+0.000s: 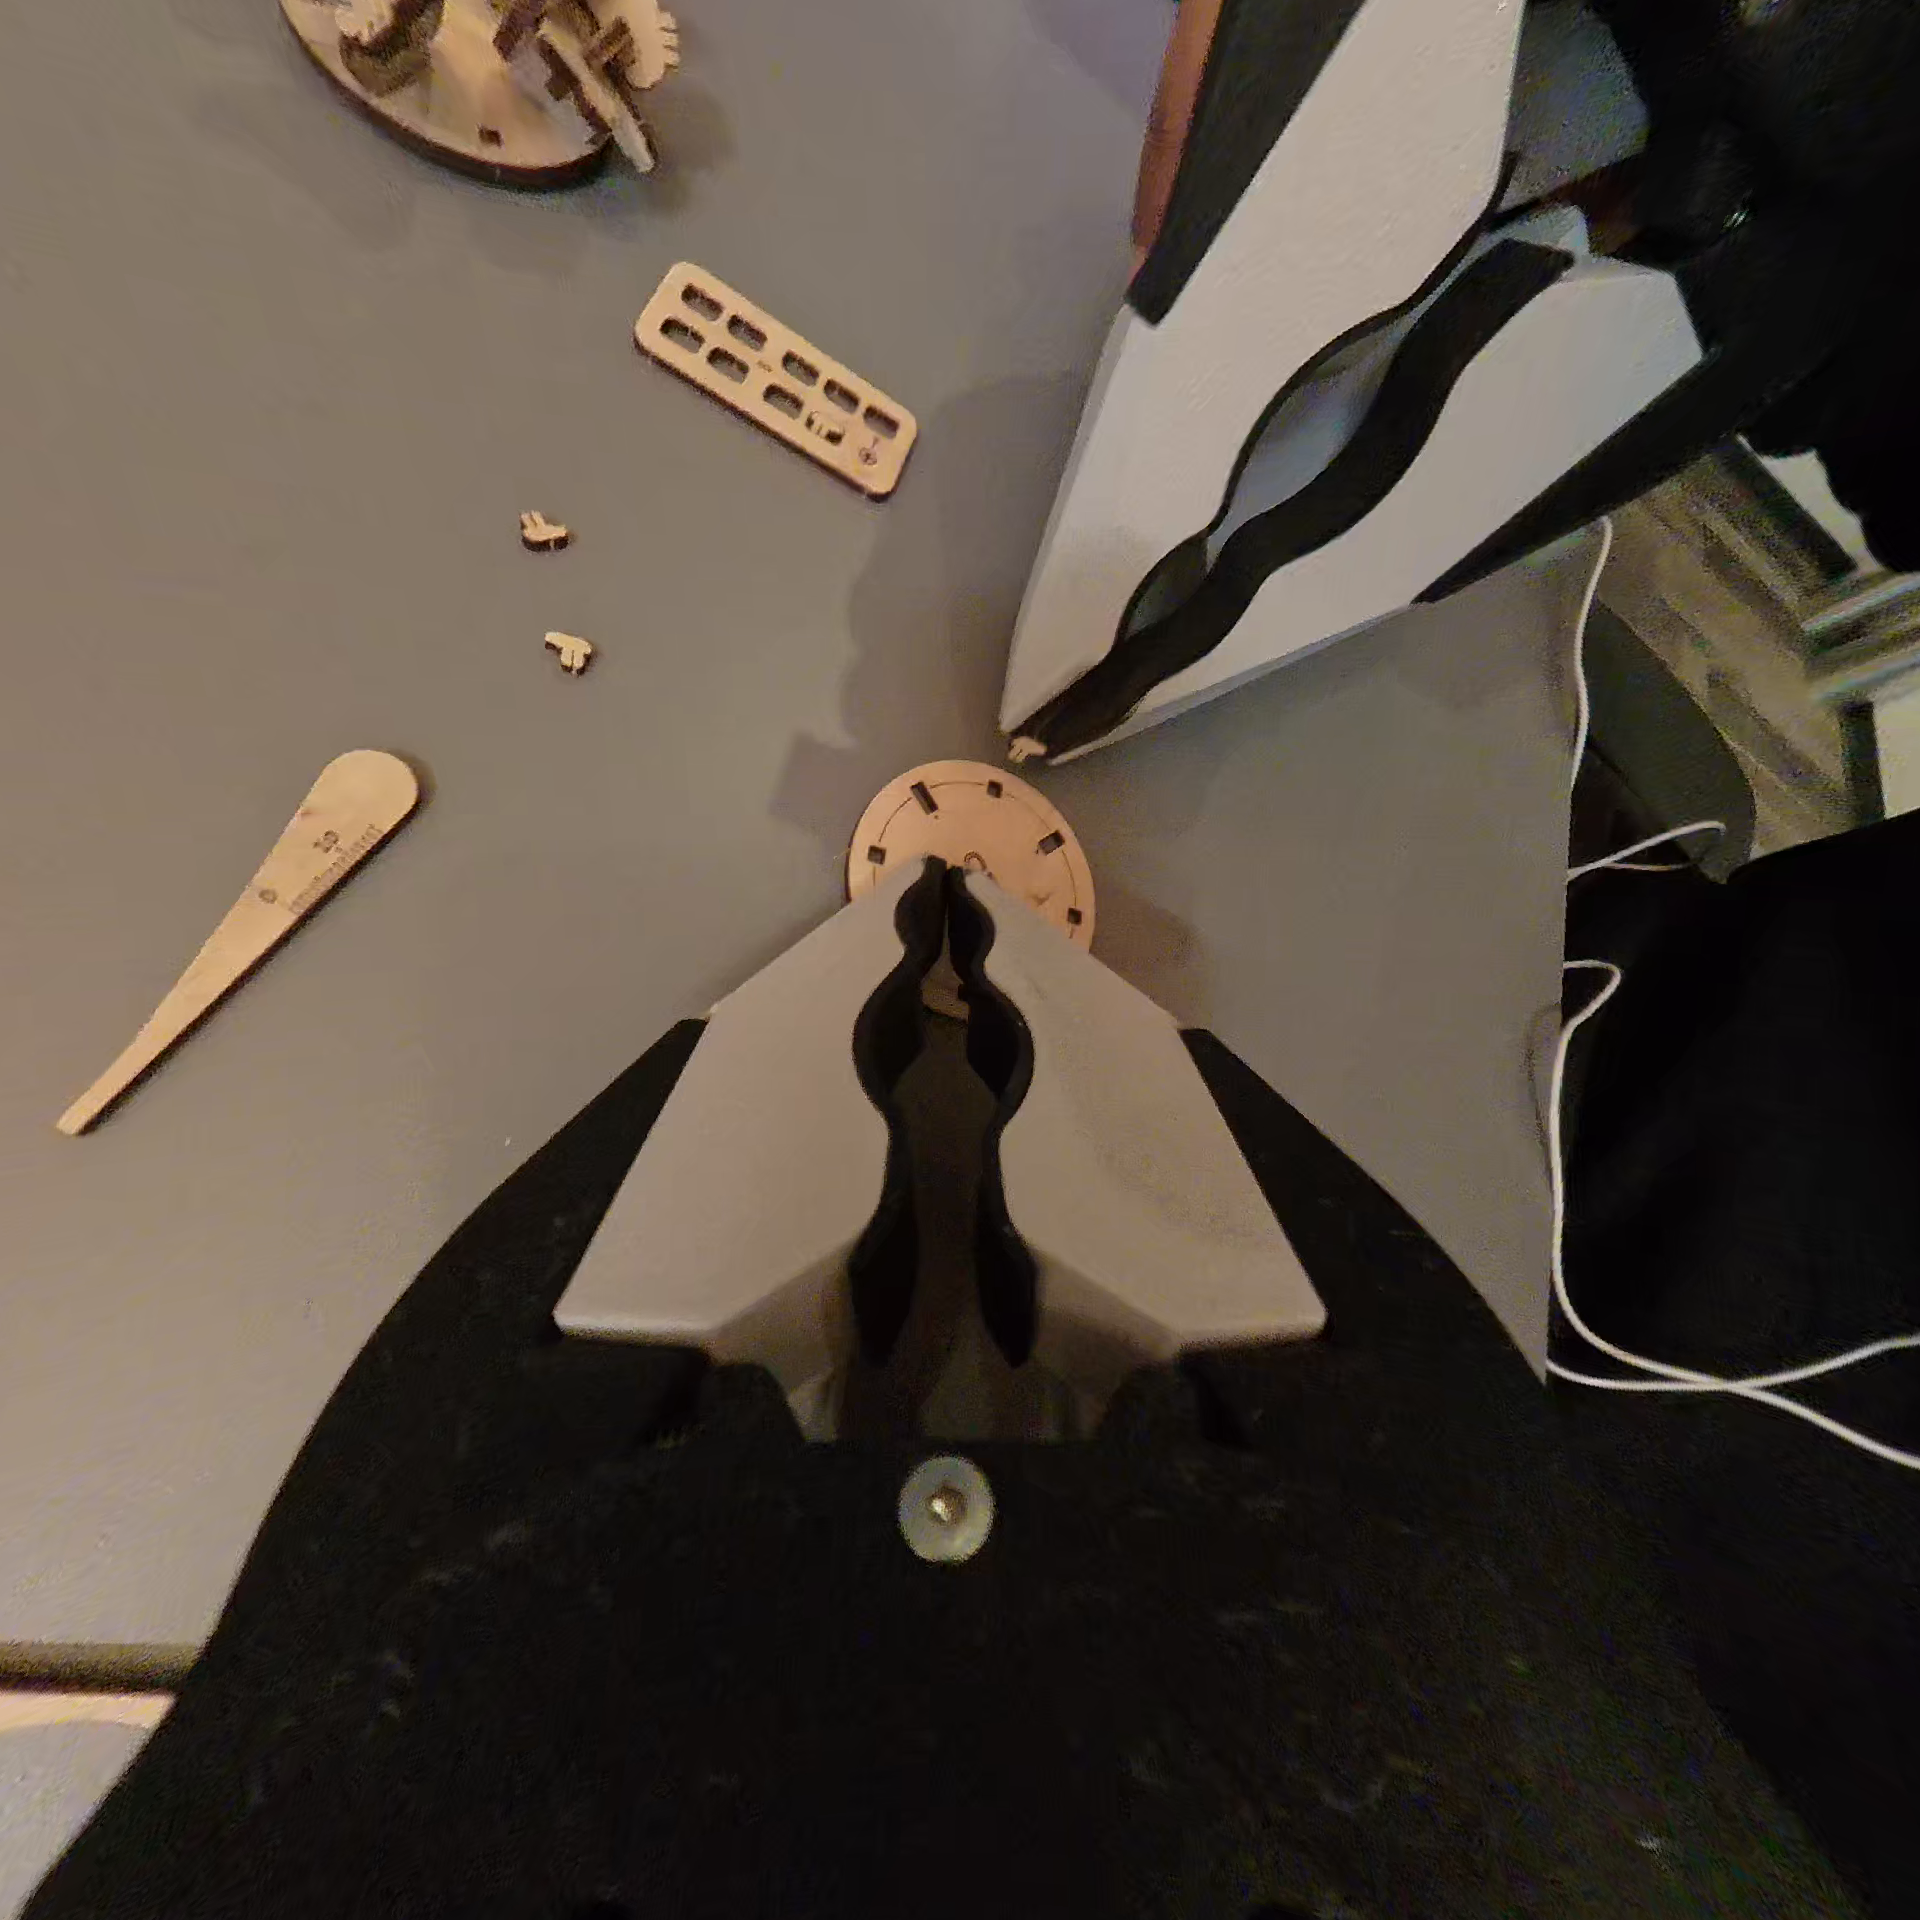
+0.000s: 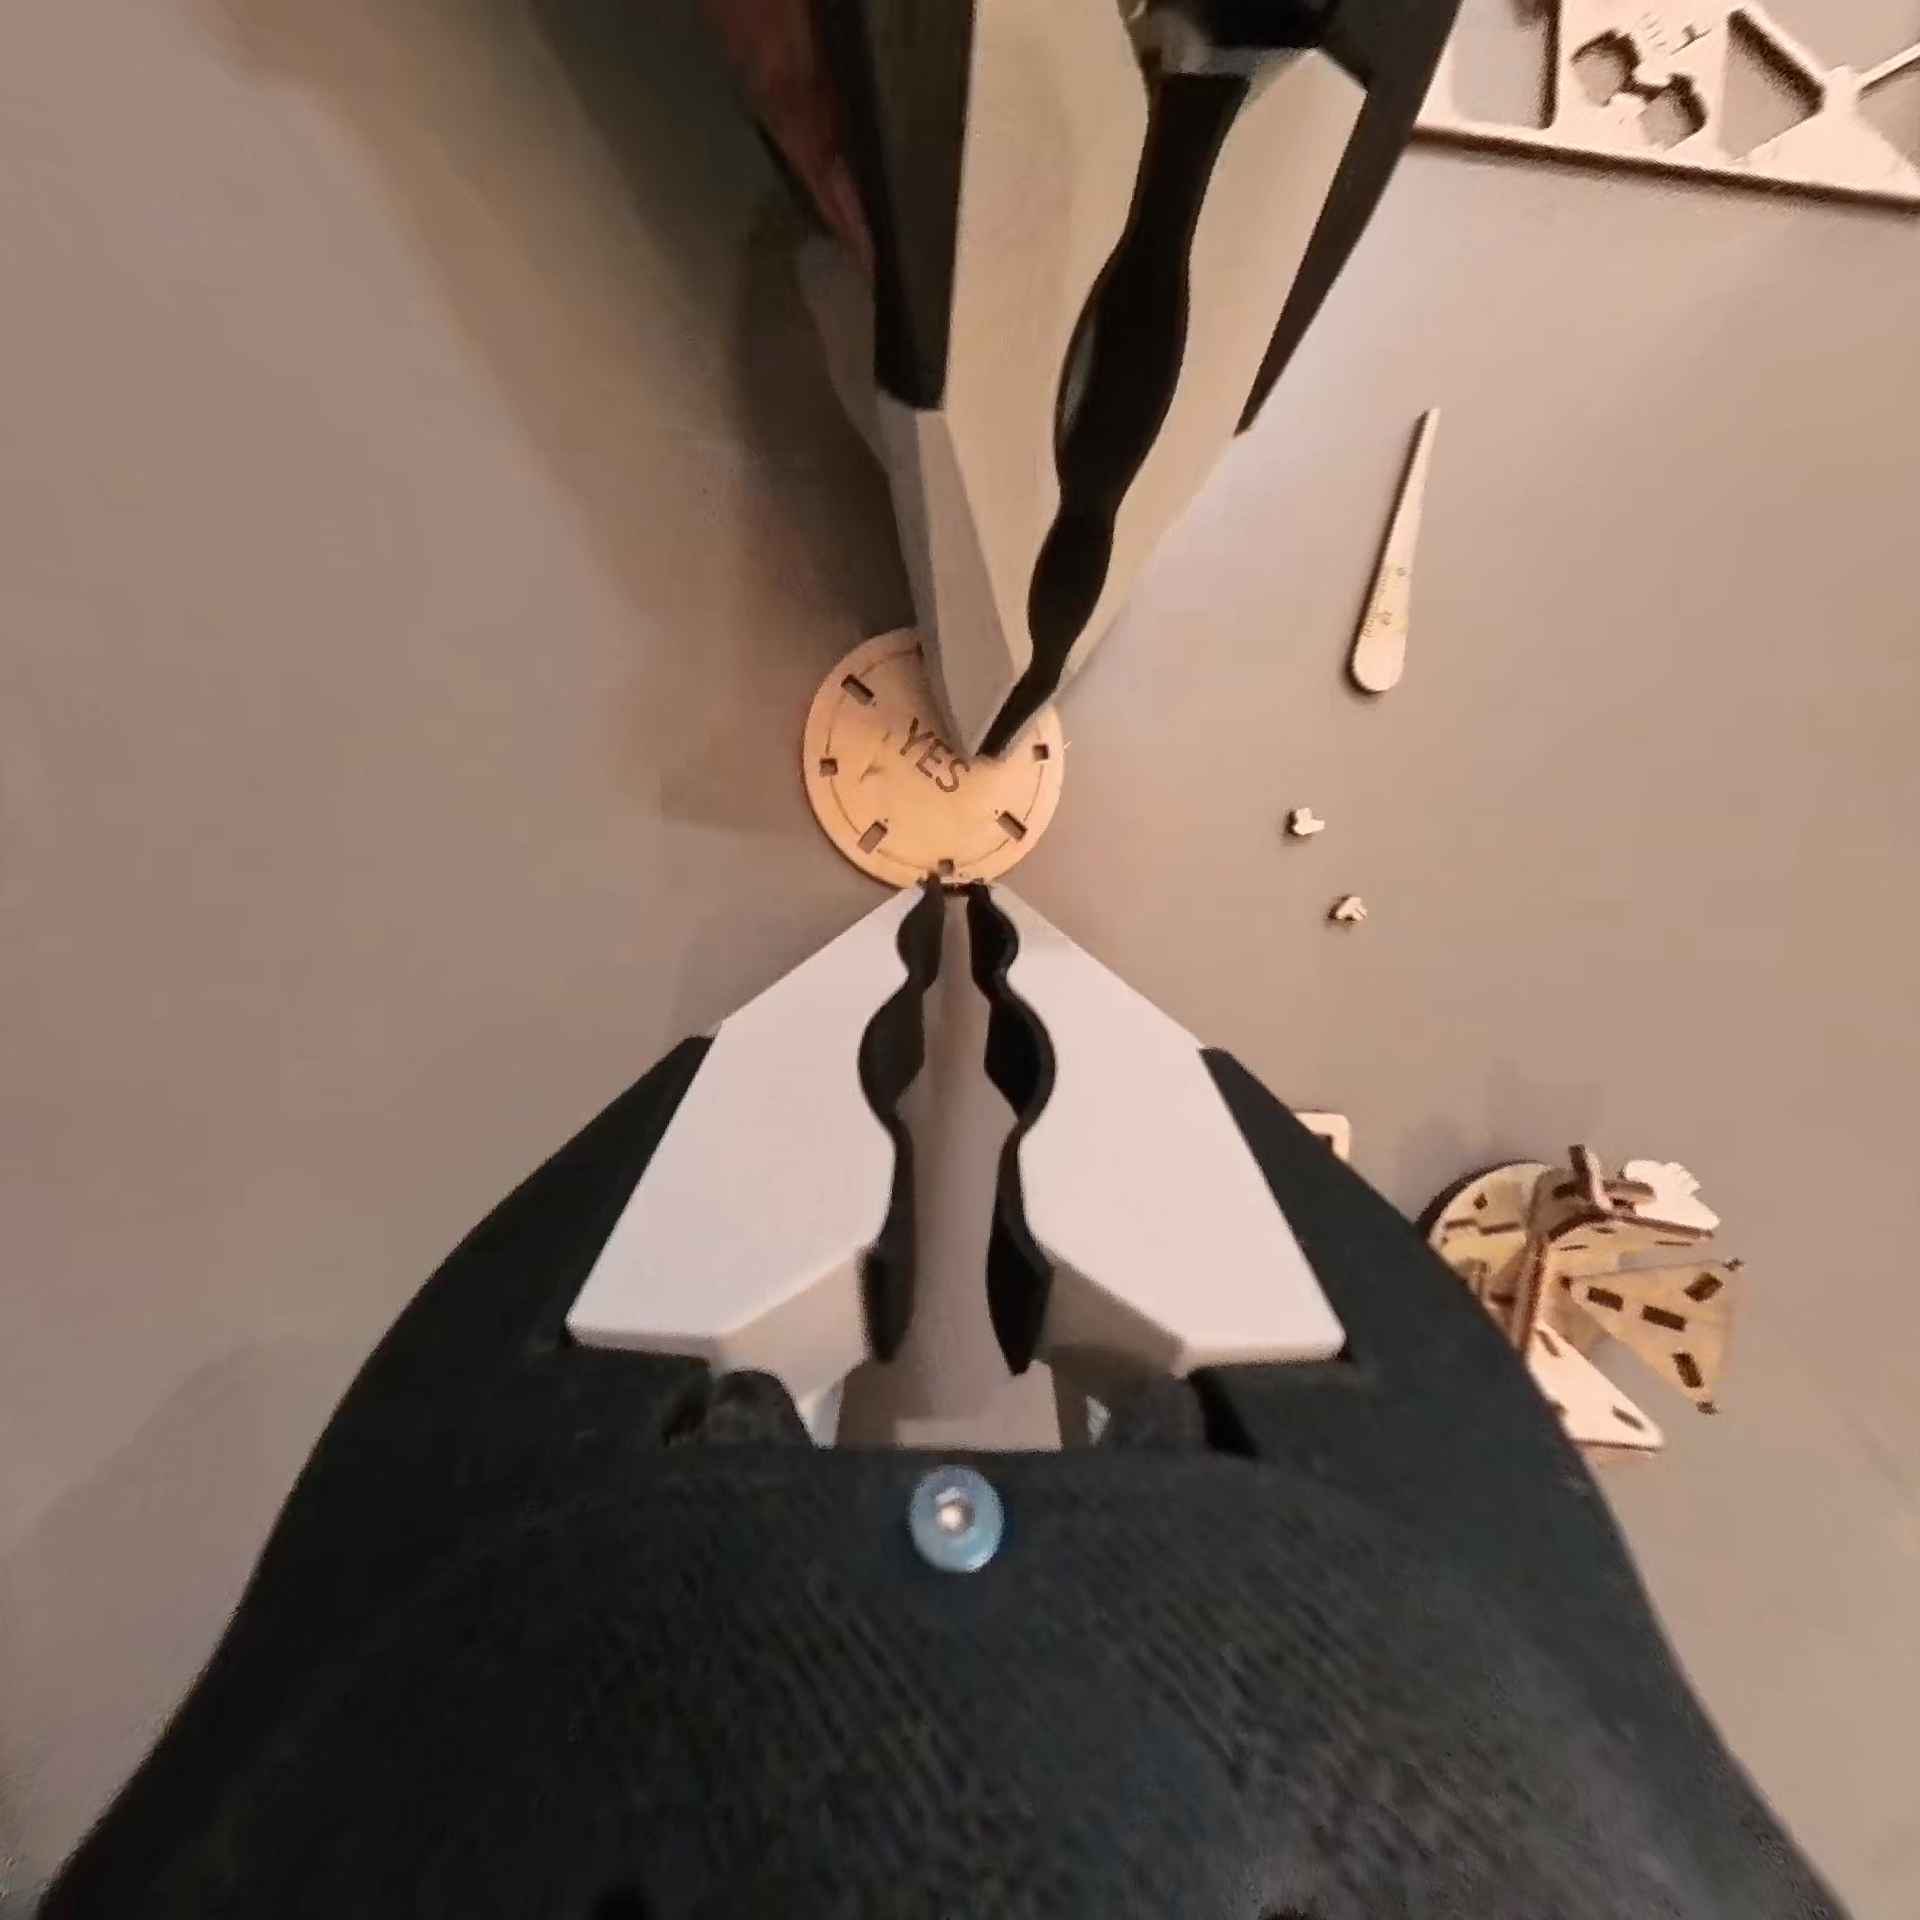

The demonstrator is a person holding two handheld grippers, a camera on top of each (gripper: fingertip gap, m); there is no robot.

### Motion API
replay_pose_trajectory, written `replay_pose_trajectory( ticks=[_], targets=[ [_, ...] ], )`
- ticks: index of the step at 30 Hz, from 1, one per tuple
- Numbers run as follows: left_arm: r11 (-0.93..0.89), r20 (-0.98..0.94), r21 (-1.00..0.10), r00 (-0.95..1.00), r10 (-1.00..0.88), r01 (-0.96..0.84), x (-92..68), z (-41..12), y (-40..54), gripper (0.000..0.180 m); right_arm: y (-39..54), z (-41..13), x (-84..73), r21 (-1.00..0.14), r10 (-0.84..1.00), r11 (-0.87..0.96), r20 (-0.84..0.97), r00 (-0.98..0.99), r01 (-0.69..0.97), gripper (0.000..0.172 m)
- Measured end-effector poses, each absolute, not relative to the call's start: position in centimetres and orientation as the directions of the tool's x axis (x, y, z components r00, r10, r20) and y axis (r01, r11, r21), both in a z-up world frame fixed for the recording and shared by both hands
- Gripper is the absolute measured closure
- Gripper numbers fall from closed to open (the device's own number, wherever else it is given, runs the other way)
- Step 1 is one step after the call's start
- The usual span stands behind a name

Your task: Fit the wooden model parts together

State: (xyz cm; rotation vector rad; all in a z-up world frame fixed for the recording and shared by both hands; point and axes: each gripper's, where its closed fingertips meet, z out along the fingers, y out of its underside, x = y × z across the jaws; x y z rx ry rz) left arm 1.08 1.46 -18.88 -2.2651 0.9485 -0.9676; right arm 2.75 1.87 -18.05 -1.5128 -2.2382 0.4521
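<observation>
The left gripper [image 1: 948, 871] is closed with nothing between its tips, which press down on the wooden disc [image 1: 1023, 831] lying flat on the grey table [image 1: 312, 468]; the right gripper [image 2: 951, 891] pinches a tiny wooden peg [image 1: 1024, 747] just at the disc's rim, near an edge slot. The slots that show in the disc look unfilled and two more small pegs [image 1: 544, 531] lie loose nearby; a slotted strip [image 1: 774, 379], a tapered stick [image 1: 244, 935] and a part-built wooden model [image 2: 1579, 1299] sit well apart, leaving bare table about the disc, though the table's edge [image 1: 1558, 935] is near.
</observation>
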Motion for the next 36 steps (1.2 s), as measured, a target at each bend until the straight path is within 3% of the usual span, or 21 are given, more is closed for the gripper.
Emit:
replay_pose_trajectory(
  ticks=[13, 36],
  targets=[
    [-0.69, 0.464, -0.627, 0.538, -0.704, -0.362, 1.13, -18.88, 1.38, 0.18, 1.98, -18.93, 2.83, -0.232, 0.928, 0.373, 0.092, -0.361, 0.898, 0.168],
    [-0.713, 0.476, -0.61, 0.559, -0.678, -0.345, 1.12, -18.86, 1.35, 0.18, 1.63, -19.01, 2.77, -0.091, 0.906, 0.408, 0.163, -0.391, 0.908, 0.168]
  ],
)
